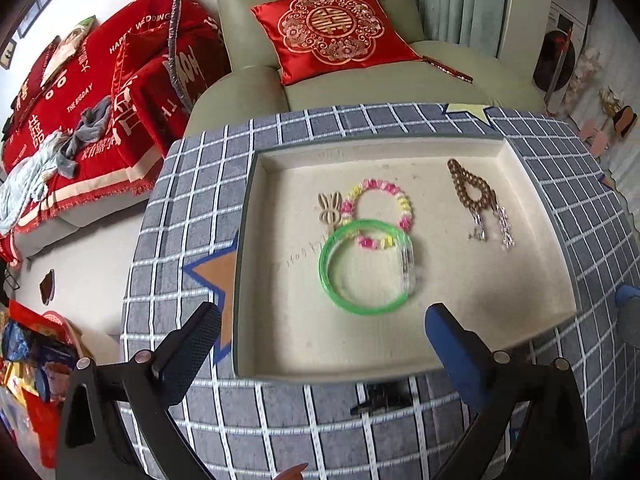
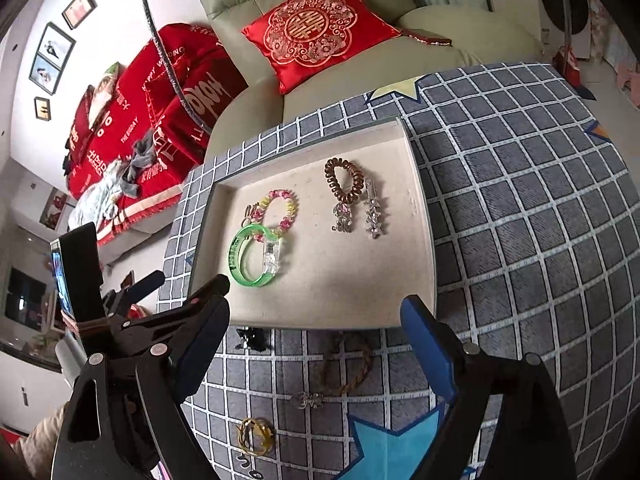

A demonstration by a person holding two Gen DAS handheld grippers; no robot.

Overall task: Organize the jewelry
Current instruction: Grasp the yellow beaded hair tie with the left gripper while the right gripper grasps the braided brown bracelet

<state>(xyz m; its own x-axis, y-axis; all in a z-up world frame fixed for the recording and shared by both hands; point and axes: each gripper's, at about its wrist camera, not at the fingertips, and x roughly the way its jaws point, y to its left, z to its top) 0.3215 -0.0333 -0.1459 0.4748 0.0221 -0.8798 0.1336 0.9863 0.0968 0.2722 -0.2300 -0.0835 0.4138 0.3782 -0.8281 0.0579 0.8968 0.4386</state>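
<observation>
A home living room: sofa (image 1: 320, 40), red wedding cushion (image 1: 334, 28), framed photos (image 2: 52, 56).

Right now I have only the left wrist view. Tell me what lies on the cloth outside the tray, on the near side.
Observer: A brown braided cord bracelet lies just outside the near rim of the tray.
Operator: Go on. Report anything closer to the right tool.
Observer: A small silver piece lies on the cloth below the cord, between the fingers of the open right tool.
Operator: Finish the list.
Observer: A gold ring-shaped piece lies nearest the camera, left of the blue star.
</observation>
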